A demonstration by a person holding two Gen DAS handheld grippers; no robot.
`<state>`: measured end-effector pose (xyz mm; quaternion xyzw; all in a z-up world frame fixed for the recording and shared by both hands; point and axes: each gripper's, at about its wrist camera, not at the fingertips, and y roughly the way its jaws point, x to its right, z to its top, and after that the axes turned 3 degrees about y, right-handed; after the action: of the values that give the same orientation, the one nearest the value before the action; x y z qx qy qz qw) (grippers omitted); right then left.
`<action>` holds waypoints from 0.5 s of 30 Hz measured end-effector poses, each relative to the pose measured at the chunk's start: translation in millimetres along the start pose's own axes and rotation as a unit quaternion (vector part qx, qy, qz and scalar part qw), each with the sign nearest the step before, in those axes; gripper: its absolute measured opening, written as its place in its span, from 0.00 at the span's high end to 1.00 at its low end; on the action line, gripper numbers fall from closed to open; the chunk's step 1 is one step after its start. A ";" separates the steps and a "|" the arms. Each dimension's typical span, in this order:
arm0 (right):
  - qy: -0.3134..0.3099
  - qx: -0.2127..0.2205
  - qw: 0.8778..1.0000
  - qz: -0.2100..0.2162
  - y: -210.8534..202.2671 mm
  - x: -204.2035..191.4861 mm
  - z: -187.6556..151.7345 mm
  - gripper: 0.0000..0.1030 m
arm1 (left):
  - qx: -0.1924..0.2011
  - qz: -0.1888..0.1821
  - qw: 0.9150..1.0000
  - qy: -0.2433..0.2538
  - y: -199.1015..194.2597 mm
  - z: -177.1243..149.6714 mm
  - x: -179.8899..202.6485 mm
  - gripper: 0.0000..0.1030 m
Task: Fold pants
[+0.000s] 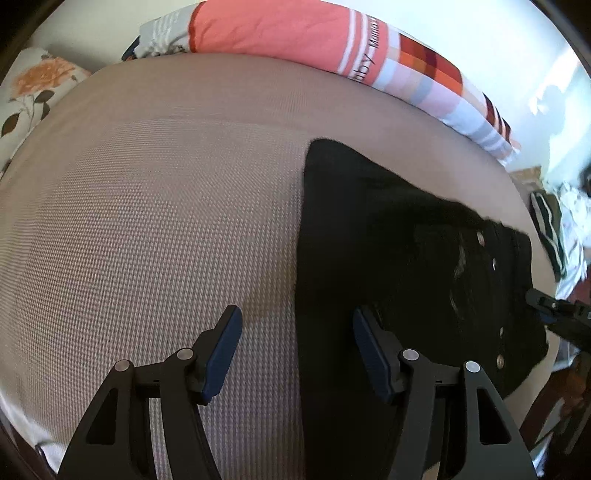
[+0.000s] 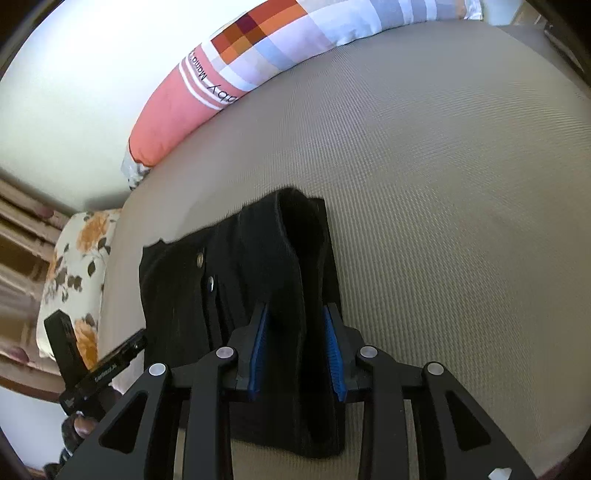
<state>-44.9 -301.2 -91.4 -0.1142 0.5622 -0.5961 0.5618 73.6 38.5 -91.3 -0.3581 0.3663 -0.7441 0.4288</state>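
From my left gripper [image 1: 297, 347], bare beige mattress [image 1: 147, 221] lies open from 9 to 12 o'clock. Black pants [image 1: 388, 240] block 1 to 3 o'clock. A long patchwork pillow [image 1: 295, 33] walls the far edge; a floral pillow [image 1: 33, 88] sits at 10.

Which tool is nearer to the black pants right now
Right. The right tool is shut on a raised fold of the black pants; the left tool is open, straddling their edge without gripping.

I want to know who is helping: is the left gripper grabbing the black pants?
No, the left gripper is wide open over the bed, pinching nothing, beside the black pants.
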 end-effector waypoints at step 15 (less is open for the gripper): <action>-0.044 -0.008 0.999 0.002 -17.7 -10.0 -40.3 0.75 | 0.004 0.007 0.999 0.045 -12.1 -30.0 29.1 0.38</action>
<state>-81.9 -276.0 -86.0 -0.1437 0.5413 -0.5851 0.5865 32.7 23.8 -88.8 -0.3197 0.3850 -0.7580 0.4184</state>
